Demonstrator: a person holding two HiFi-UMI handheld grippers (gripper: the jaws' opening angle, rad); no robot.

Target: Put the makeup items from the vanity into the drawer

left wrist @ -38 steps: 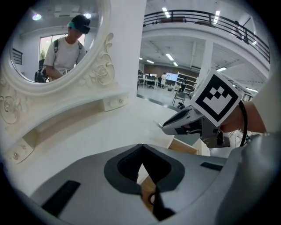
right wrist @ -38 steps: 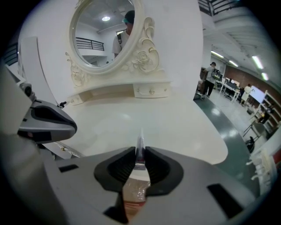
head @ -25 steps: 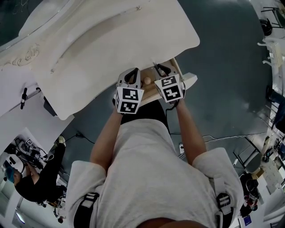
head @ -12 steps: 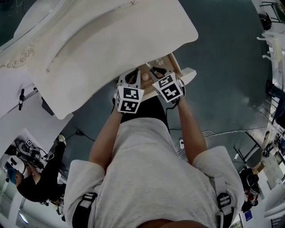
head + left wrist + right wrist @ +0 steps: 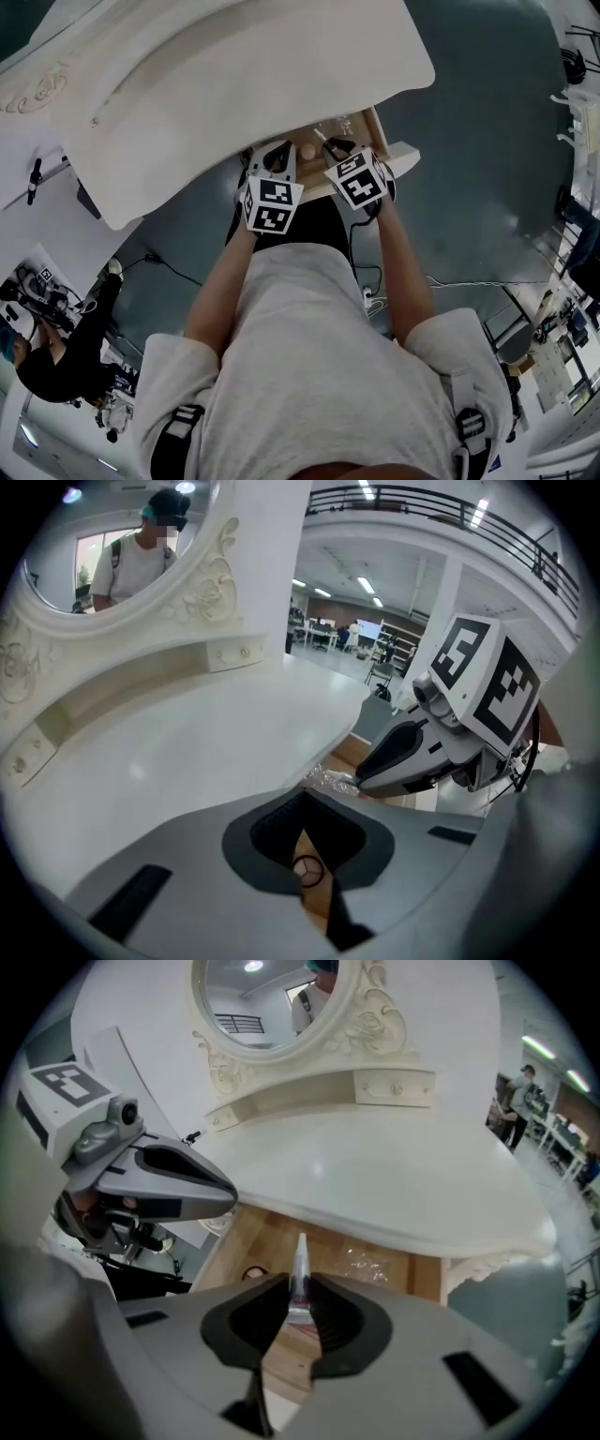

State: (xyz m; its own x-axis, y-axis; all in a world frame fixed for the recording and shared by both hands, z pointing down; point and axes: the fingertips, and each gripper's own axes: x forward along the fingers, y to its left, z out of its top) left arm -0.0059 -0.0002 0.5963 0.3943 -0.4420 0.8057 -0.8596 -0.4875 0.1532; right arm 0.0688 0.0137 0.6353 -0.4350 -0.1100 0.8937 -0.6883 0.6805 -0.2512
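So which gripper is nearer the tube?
Right. The right gripper is shut on the tube over the drawer; the left gripper is shut, empty, beside it on its left.

HALL WITH VANITY: A white vanity (image 5: 234, 84) with an ornately carved oval mirror (image 5: 267, 999) stands on a dark grey floor (image 5: 487, 122) in a large open hall. Strip lights (image 5: 366, 585) run along the ceiling beneath a railed balcony (image 5: 450, 503), beside a white pillar (image 5: 439, 597). Rows of desks (image 5: 319, 635) fill the far end, and cables (image 5: 469, 281) trail across the floor.
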